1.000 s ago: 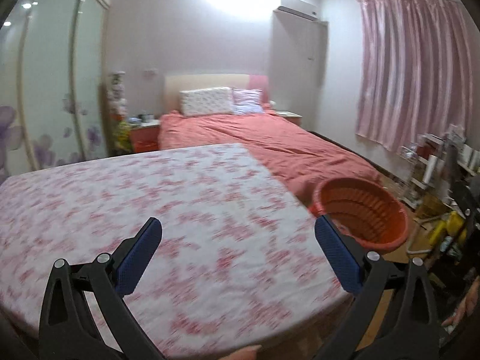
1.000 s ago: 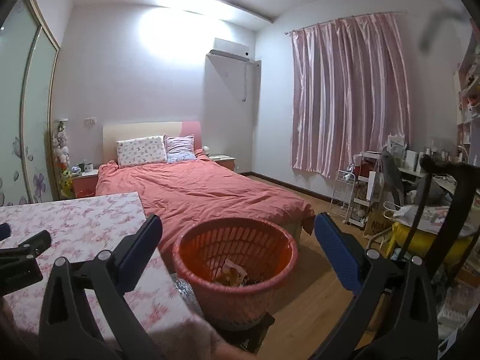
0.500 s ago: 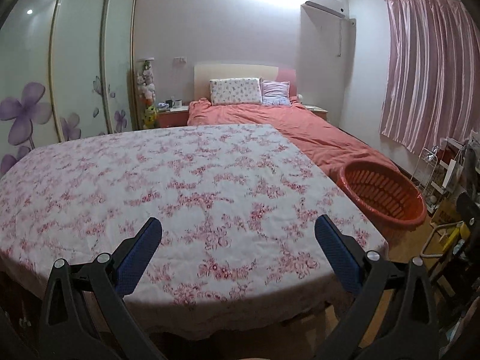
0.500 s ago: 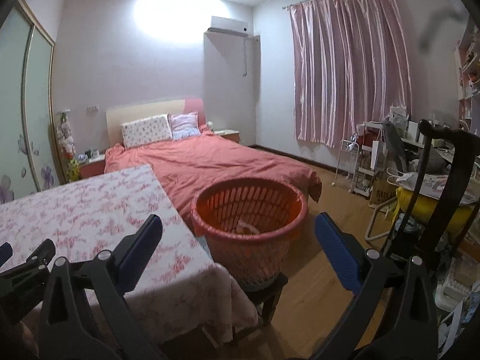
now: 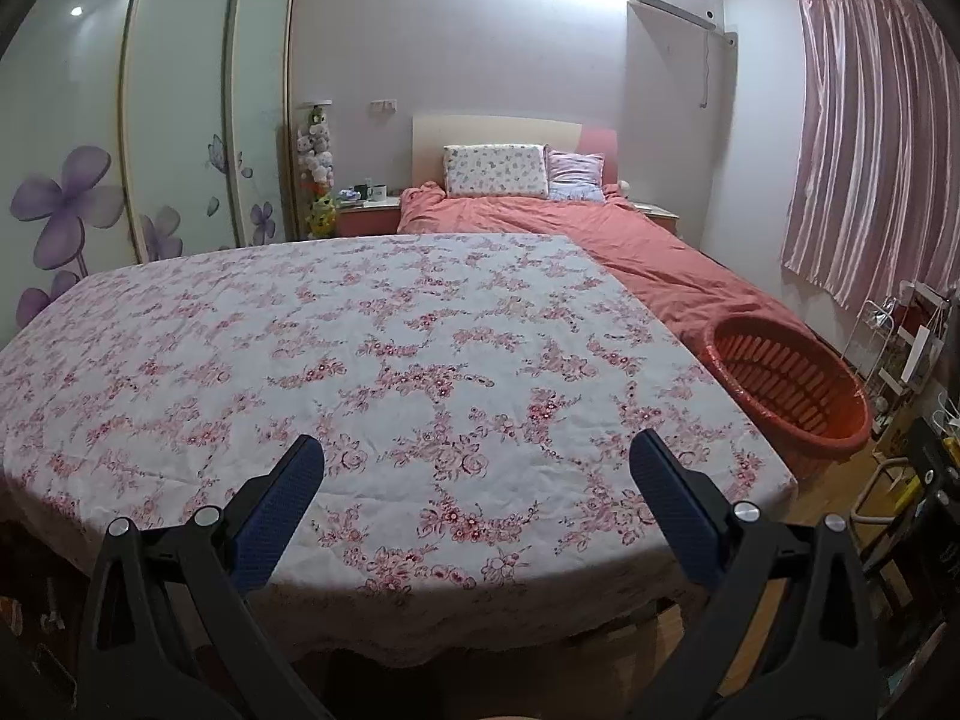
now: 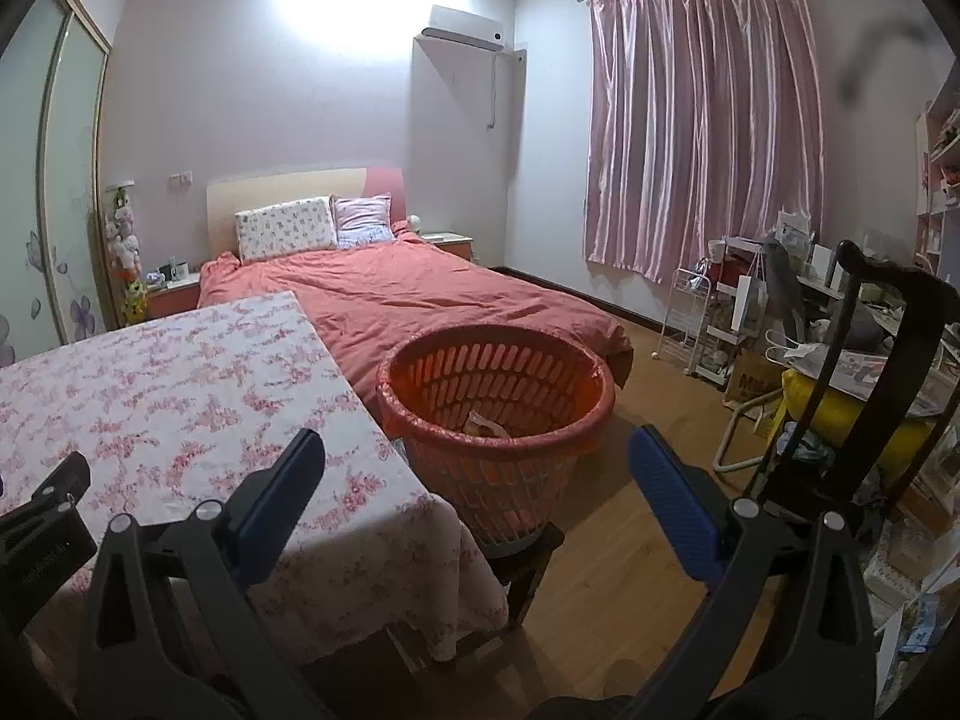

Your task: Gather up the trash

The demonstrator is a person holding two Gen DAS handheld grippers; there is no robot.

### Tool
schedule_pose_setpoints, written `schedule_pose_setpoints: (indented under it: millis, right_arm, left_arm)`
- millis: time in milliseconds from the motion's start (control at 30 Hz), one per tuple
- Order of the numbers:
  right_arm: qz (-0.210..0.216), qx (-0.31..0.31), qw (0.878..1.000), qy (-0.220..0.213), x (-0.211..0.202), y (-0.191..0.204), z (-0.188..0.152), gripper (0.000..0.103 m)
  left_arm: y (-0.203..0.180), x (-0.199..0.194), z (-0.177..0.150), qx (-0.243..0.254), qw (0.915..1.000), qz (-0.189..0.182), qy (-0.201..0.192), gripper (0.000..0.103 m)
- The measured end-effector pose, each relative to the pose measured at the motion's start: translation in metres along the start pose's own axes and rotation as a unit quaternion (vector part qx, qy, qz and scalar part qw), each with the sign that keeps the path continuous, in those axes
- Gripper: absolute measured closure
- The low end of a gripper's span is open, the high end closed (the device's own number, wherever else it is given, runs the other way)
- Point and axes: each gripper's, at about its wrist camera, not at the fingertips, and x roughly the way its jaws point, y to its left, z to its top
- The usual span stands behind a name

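An orange plastic basket (image 6: 498, 414) stands on a dark stool right of the table, and a pale scrap of trash (image 6: 483, 423) lies inside it. The same basket (image 5: 786, 384) shows at the right of the left wrist view. My left gripper (image 5: 477, 459) hangs open over the near edge of the table (image 5: 360, 360), which wears a pink floral cloth with nothing on it. My right gripper (image 6: 477, 453) is open and empty, in front of the basket and short of it. The left gripper's body (image 6: 42, 516) shows at the lower left.
A bed (image 6: 420, 300) with a red cover lies behind the table and basket. A dark wooden chair (image 6: 870, 396), a white rack (image 6: 690, 318) and cluttered shelves crowd the right side. Bare wooden floor (image 6: 612, 546) lies right of the basket. Wardrobe doors (image 5: 180, 120) stand on the left.
Both grippers have pulled back from the table and basket, so more of the tablecloth and floor shows. Both stay open and empty.
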Motion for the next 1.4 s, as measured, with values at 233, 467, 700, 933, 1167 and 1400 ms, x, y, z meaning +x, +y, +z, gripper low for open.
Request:
schedule_pose_setpoints:
  millis: [233,467,700,933,1167,1400]
  right_arm:
    - [-0.010,-0.004,1.000,0.011,0.006,0.003,-0.004,0.004]
    - [-0.015,-0.006,1.000,0.016,0.010,0.006,-0.007,0.004]
    - [-0.016,-0.008,1.000,0.023,0.013,0.008,-0.009,0.004]
    - [-0.013,-0.008,0.999,0.031,0.015,0.008,-0.012,0.004]
    - [-0.014,-0.006,0.999,0.035,0.016,0.007,-0.013,0.004]
    - [-0.013,-0.006,0.999,0.036,0.016,0.007,-0.014,0.004]
  left_arm:
    - [-0.002,0.003,-0.001,0.007,0.9999,0.007,0.006,0.003]
    - [-0.002,0.003,-0.003,0.010,0.9998,0.012,0.010,0.003]
    - [0.000,0.005,-0.004,0.008,0.9998,0.010,0.018,0.003]
    - [-0.001,0.005,-0.005,0.008,0.9997,0.006,0.023,0.003]
    - [-0.003,0.006,-0.007,0.011,0.9996,0.003,0.026,0.003]
    - [-0.004,0.006,-0.007,0.012,0.9996,0.000,0.028,0.003]
